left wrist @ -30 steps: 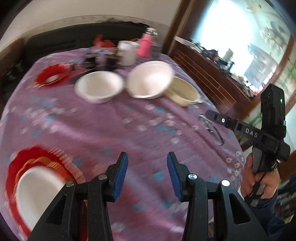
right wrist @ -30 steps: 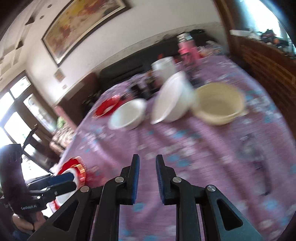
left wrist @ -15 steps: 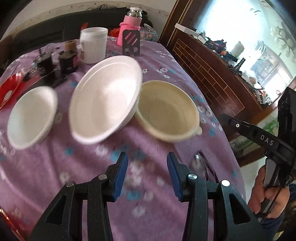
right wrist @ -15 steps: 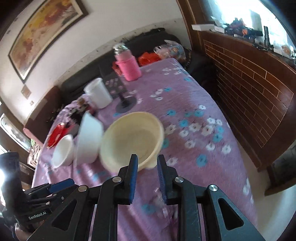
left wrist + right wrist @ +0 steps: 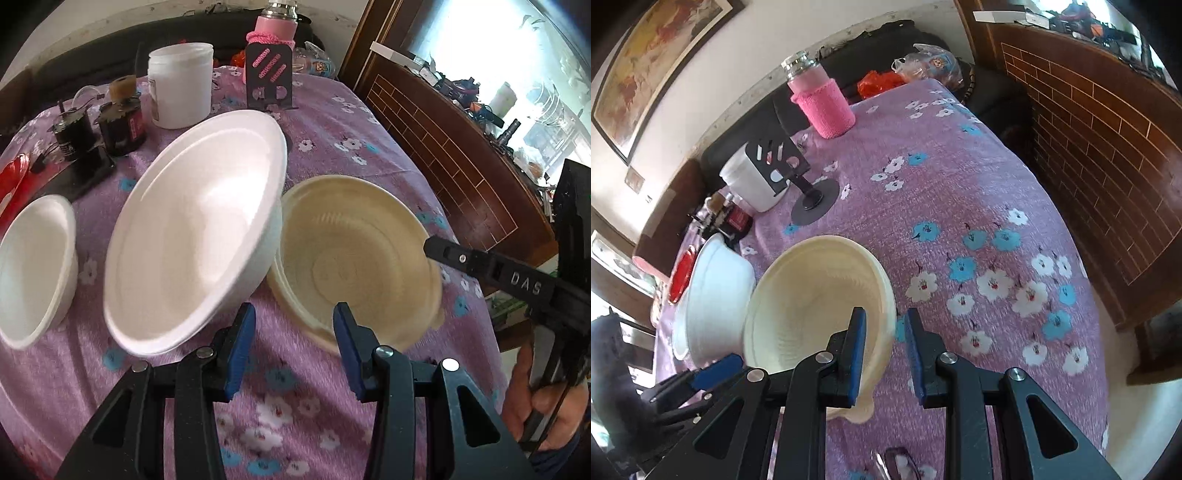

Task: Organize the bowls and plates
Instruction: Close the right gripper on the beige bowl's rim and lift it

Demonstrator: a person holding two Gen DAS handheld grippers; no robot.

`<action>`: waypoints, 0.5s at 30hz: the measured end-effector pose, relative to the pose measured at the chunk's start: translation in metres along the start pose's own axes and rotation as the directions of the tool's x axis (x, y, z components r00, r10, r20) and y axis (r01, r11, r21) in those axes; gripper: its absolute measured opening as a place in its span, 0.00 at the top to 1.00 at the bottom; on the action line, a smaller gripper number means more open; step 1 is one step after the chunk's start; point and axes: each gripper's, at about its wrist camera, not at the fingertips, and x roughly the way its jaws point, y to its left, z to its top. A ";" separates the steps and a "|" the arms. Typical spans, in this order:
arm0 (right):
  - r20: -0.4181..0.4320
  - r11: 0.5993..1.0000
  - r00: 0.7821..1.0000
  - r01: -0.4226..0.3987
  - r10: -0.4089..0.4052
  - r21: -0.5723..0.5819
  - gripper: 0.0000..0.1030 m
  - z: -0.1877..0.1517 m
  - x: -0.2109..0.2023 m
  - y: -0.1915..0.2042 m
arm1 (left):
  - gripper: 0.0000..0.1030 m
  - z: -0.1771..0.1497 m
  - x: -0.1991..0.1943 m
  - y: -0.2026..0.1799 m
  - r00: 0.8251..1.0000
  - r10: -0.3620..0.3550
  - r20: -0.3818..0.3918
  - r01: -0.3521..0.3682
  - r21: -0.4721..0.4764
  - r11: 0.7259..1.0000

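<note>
In the left wrist view the left gripper (image 5: 293,345), parted and empty, sits lower centre below the cream bowl (image 5: 354,266); in the right wrist view the right gripper (image 5: 884,354), narrowly parted, straddles that bowl's (image 5: 812,306) rim at centre.

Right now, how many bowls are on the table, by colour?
White bowls: 2, a small one and a large one
Cream bowl: 1
Total: 3 bowls
</note>
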 end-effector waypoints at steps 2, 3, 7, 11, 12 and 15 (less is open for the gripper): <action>-0.006 1.000 1.000 0.013 -0.013 -0.003 0.83 0.001 0.005 0.002 | 0.60 0.004 0.009 -0.002 1.000 0.006 -0.009 -0.006 0.002 1.000; -0.010 1.000 1.000 0.015 -0.015 -0.004 0.86 -0.001 0.006 0.003 | 0.69 0.005 0.012 -0.002 1.000 -0.002 -0.012 0.002 0.005 1.000; 0.001 1.000 1.000 0.027 -0.027 -0.011 0.90 -0.012 -0.003 0.006 | 0.75 0.002 0.004 -0.001 1.000 -0.015 -0.003 0.015 0.011 1.000; 0.027 1.000 1.000 0.015 -0.015 -0.013 0.89 -0.030 -0.026 0.010 | 0.75 -0.005 -0.015 -0.005 1.000 -0.027 0.011 0.026 0.037 0.999; 0.034 1.000 0.999 0.012 -0.011 -0.013 0.89 -0.033 -0.030 0.011 | 0.75 -0.010 -0.022 -0.007 0.999 -0.026 0.020 0.025 0.049 0.998; 0.059 1.000 0.998 -0.009 0.010 -0.013 0.89 -0.051 -0.052 0.016 | 0.75 -0.024 -0.040 -0.008 0.999 -0.038 0.032 0.036 0.060 0.998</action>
